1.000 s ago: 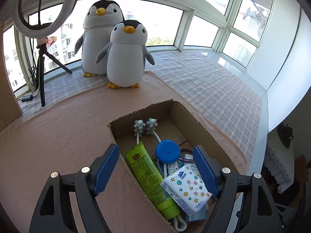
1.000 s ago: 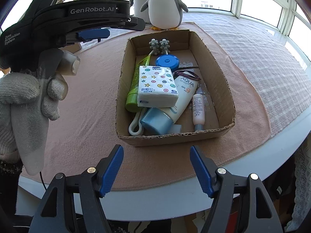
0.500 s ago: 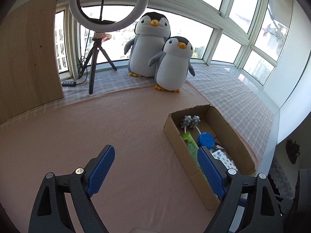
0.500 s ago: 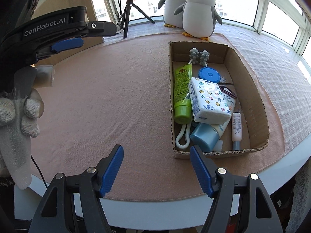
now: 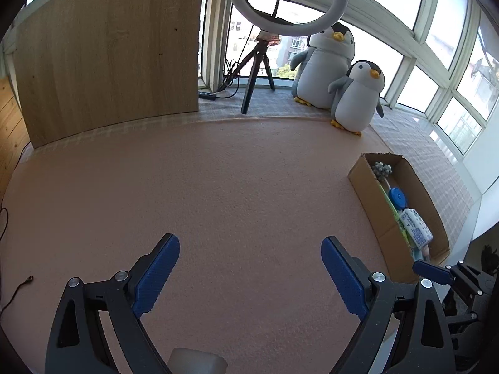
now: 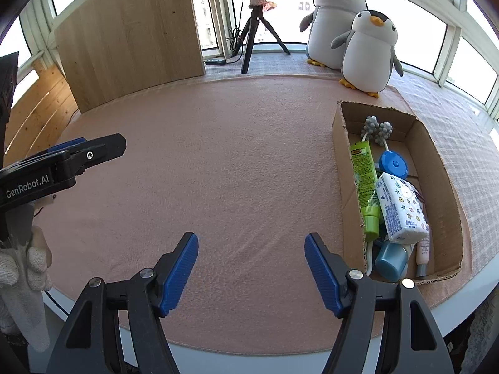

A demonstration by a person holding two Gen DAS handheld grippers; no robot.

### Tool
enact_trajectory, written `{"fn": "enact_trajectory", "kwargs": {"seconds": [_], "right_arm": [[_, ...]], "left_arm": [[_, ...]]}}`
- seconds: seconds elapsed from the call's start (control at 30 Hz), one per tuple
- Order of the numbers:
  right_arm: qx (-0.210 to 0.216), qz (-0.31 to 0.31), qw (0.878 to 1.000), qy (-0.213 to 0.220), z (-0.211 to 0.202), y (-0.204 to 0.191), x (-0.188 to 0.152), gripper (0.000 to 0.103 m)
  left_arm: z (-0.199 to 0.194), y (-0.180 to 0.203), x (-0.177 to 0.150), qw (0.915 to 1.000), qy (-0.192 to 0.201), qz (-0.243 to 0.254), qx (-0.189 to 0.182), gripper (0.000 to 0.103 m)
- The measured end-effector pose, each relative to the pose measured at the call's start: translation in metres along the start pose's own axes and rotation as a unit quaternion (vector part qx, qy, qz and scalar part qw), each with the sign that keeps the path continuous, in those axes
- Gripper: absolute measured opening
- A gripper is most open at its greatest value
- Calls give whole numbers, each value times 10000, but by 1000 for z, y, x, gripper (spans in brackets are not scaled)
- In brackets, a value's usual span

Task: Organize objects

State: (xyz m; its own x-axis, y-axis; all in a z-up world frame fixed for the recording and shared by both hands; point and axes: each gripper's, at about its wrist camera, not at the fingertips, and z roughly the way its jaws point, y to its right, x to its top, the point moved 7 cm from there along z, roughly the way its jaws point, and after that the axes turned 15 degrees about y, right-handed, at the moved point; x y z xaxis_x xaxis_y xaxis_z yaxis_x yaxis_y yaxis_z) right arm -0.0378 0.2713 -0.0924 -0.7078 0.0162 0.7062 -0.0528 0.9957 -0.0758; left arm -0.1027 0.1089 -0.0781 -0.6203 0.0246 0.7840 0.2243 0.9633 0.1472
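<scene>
Cardboard box [image 6: 443, 184] at the right edge sits by the tabletop [image 6: 218, 155] rim; both released, empty tools [image 5: 249, 268] [image 6: 251, 263] could knock it off.

Pink felt mat [image 6: 234, 162] covers the worktop; brown cardboard box [image 6: 443, 193] holds a lime-green tube [image 6: 365, 184], blue round lid [image 6: 393, 164] and white tissue pack [image 6: 402, 208] with coloured stars and dots; grey-white penguins [image 6: 368, 53] have orange beaks
</scene>
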Motion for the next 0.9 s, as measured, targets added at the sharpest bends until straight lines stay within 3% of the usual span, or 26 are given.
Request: {"fn": "enact_trajectory", "kwargs": {"seconds": [0.33, 0.9], "right_arm": [[50, -325, 9994, 113, 15, -50, 9, 68], [60, -485, 9986, 225, 32, -90, 17, 71]], "left_arm": [[-26, -53, -29, 9991, -93, -347, 211, 94], [-39, -102, -30, 9978, -35, -468, 462, 94]]}}
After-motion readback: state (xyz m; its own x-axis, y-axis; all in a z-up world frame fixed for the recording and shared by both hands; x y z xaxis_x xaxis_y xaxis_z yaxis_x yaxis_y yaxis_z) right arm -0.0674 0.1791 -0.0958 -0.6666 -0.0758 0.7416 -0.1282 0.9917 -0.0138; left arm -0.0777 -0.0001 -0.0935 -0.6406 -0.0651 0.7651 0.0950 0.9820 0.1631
